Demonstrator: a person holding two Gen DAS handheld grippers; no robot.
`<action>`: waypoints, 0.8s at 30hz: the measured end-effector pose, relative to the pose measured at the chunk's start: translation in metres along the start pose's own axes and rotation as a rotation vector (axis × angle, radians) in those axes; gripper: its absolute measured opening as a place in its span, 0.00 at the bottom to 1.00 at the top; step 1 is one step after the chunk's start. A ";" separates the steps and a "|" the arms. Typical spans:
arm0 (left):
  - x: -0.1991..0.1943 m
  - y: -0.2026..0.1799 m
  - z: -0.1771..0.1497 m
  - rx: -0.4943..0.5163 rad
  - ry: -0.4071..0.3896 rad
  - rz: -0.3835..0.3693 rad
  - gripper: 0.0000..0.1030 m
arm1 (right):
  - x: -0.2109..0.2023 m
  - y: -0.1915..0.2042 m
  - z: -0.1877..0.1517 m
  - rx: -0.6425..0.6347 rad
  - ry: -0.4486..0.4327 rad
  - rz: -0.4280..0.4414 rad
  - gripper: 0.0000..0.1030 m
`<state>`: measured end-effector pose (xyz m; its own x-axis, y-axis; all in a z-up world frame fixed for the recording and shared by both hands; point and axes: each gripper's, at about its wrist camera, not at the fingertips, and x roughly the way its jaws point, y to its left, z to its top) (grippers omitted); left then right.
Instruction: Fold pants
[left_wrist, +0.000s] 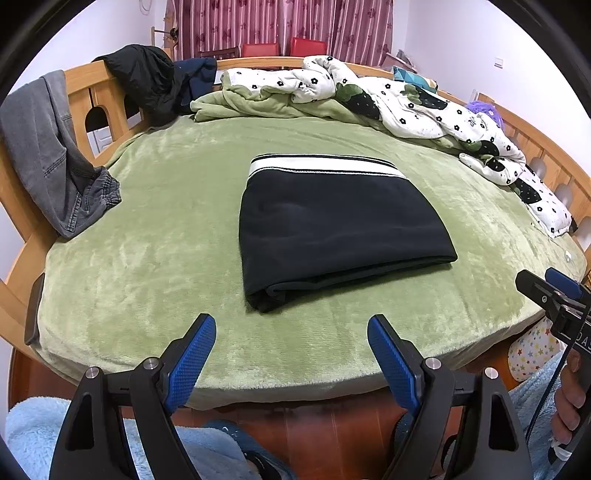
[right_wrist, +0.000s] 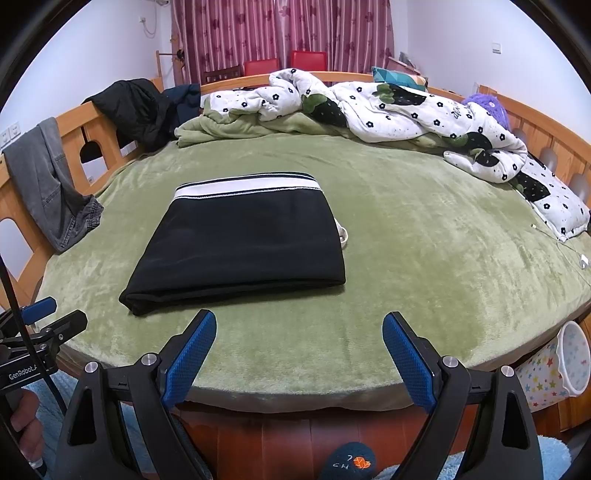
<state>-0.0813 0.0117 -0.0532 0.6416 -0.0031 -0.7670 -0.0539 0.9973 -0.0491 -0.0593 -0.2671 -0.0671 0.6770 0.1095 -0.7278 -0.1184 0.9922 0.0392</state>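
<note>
Black pants (left_wrist: 332, 229) with a white-striped waistband lie folded into a flat rectangle on the green bed cover (left_wrist: 147, 258). They show in the right wrist view (right_wrist: 243, 243) too, left of centre. My left gripper (left_wrist: 291, 328) is open and empty, hovering at the bed's near edge, short of the pants. My right gripper (right_wrist: 299, 325) is open and empty, also at the near edge, to the right of the pants. Each gripper shows at the side of the other's view: the right gripper (left_wrist: 546, 288) and the left gripper (right_wrist: 51, 314).
A crumpled white flowered quilt (left_wrist: 424, 110) lies along the far and right side. Grey jeans (left_wrist: 48, 155) and a black jacket (left_wrist: 147, 81) hang on the wooden bed rail. A star-patterned bin (right_wrist: 561, 365) stands on the floor at right. A white cable (right_wrist: 576, 254) lies near the right edge.
</note>
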 end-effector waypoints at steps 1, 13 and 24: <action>0.000 0.001 0.000 0.001 -0.001 0.000 0.81 | 0.000 0.000 0.000 0.001 0.000 0.001 0.88; 0.001 0.001 0.000 0.001 0.000 -0.001 0.81 | 0.000 -0.002 0.001 0.001 0.000 -0.003 0.88; 0.000 0.000 0.000 0.000 -0.001 0.000 0.81 | 0.000 -0.002 0.002 0.004 -0.001 -0.002 0.88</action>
<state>-0.0815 0.0119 -0.0534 0.6425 -0.0027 -0.7663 -0.0537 0.9974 -0.0486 -0.0580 -0.2692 -0.0656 0.6782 0.1080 -0.7269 -0.1144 0.9926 0.0407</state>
